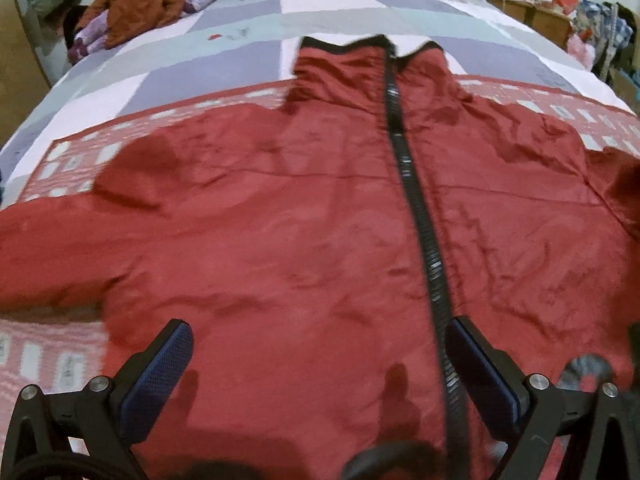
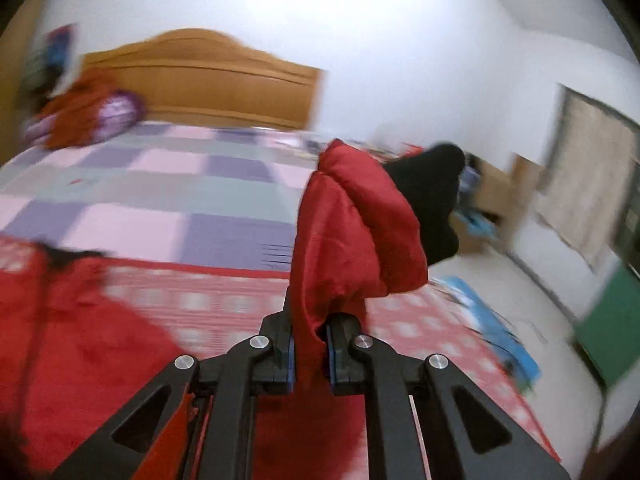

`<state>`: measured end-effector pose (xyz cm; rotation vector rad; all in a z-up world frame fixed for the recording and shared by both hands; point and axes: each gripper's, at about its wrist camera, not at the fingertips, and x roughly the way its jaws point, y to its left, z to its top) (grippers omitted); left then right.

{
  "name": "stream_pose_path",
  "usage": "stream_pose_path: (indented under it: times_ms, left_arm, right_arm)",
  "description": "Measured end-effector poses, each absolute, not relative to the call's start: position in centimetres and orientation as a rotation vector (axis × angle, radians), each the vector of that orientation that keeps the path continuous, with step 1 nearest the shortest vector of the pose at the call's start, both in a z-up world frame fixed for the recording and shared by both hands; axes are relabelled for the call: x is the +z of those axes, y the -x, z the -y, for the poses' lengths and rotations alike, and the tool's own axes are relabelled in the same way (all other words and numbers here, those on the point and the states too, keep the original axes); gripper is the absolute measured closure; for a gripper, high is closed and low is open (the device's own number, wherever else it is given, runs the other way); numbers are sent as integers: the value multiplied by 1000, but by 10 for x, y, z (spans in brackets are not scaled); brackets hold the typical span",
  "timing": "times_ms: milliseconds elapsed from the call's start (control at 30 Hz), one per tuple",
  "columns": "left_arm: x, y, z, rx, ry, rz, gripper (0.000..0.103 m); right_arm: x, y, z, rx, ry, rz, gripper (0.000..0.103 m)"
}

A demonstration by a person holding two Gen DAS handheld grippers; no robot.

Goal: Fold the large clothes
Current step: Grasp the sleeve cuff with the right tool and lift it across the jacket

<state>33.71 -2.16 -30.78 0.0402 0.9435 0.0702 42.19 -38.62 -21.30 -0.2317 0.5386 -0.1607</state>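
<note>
A large red jacket (image 1: 304,216) with a black zipper (image 1: 420,216) lies front up on the bed, collar at the far end. My left gripper (image 1: 320,344) is open and empty just above the jacket's lower front, left of the zipper. My right gripper (image 2: 310,344) is shut on the jacket's right sleeve (image 2: 344,236) and holds it lifted above the bed; the sleeve's black cuff (image 2: 432,200) flops over to the right. The jacket body also shows in the right wrist view (image 2: 80,320) at the lower left.
The bed has a checked purple, pink and grey cover (image 1: 240,52) and a red patterned blanket (image 2: 420,320). An orange garment and purple pillow (image 1: 140,0) sit by the wooden headboard (image 2: 208,80). Cluttered furniture (image 1: 580,24) and bare floor (image 2: 520,288) lie to the right.
</note>
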Motion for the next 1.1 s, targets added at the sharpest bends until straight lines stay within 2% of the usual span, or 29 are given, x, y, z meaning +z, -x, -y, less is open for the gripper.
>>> stream_pose_path:
  times_ms: [233, 433, 633, 767, 1000, 1067, 1100]
  left_arm:
    - [-295, -305, -30, 102, -52, -936, 0]
    - [-296, -288, -70, 137, -28, -941, 0]
    - [-303, -276, -92, 167, 4, -944, 0]
    - [-307, -268, -102, 188, 24, -953, 0]
    - [-307, -261, -110, 185, 19, -956, 0]
    - [-308, -259, -113, 187, 19, -959, 0]
    - [-308, -259, -114, 189, 21, -959, 0]
  right_arm:
    - [-270, -402, 182, 161, 354, -629, 92]
    - [-317, -374, 84, 316, 473, -684, 92]
    - [-340, -363, 56, 340, 478, -733, 92]
    - [-319, -359, 40, 382, 432, -694, 91]
    - [-322, -384, 13, 371, 350, -748, 91]
    - [-323, -388, 9, 381, 323, -768, 84]
    - [-324, -389, 7, 399, 312, -785, 77]
